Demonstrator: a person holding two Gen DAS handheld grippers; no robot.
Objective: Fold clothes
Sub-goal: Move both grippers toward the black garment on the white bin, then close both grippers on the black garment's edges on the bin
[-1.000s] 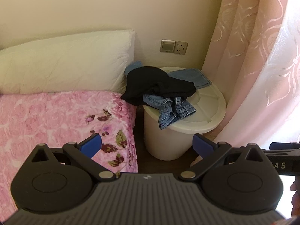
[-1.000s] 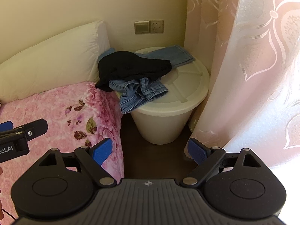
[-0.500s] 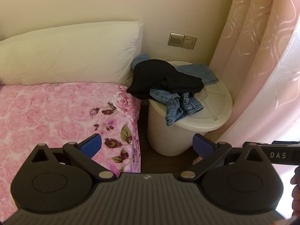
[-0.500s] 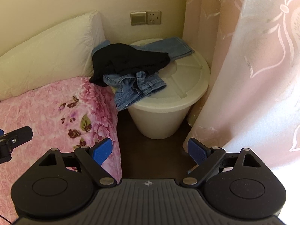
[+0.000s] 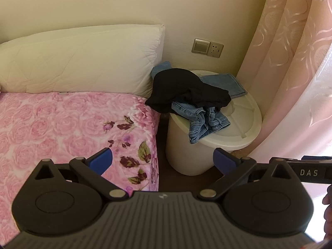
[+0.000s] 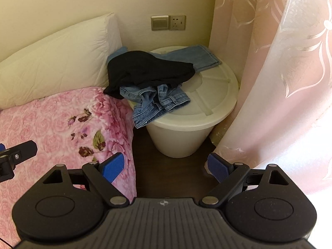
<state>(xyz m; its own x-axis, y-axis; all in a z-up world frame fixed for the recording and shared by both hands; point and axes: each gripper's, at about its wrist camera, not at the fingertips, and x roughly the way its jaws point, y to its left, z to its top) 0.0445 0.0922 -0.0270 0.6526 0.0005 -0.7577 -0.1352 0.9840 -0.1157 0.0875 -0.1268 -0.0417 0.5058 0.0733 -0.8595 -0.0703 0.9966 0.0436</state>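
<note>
A crumpled black garment (image 5: 186, 91) (image 6: 149, 70) lies on top of blue jeans (image 5: 205, 120) (image 6: 157, 101) on the lid of a white bin (image 5: 238, 124) (image 6: 215, 95) beside the bed. One jeans leg (image 5: 226, 83) (image 6: 195, 56) lies flat across the back of the lid. My left gripper (image 5: 162, 160) is open and empty, low over the bed's edge, well short of the clothes. My right gripper (image 6: 166, 166) is open and empty above the dark floor in front of the bin.
A bed with a pink rose blanket (image 5: 62, 128) (image 6: 58, 124) and a white pillow (image 5: 83, 58) (image 6: 56, 58) is on the left. A pink curtain (image 5: 294, 72) (image 6: 280, 62) hangs right of the bin. A switch and socket (image 5: 207, 47) are on the wall.
Both views have shifted a little: the bin and clothes now sit slightly more to the right in each. Both grippers stay open and empty.
</note>
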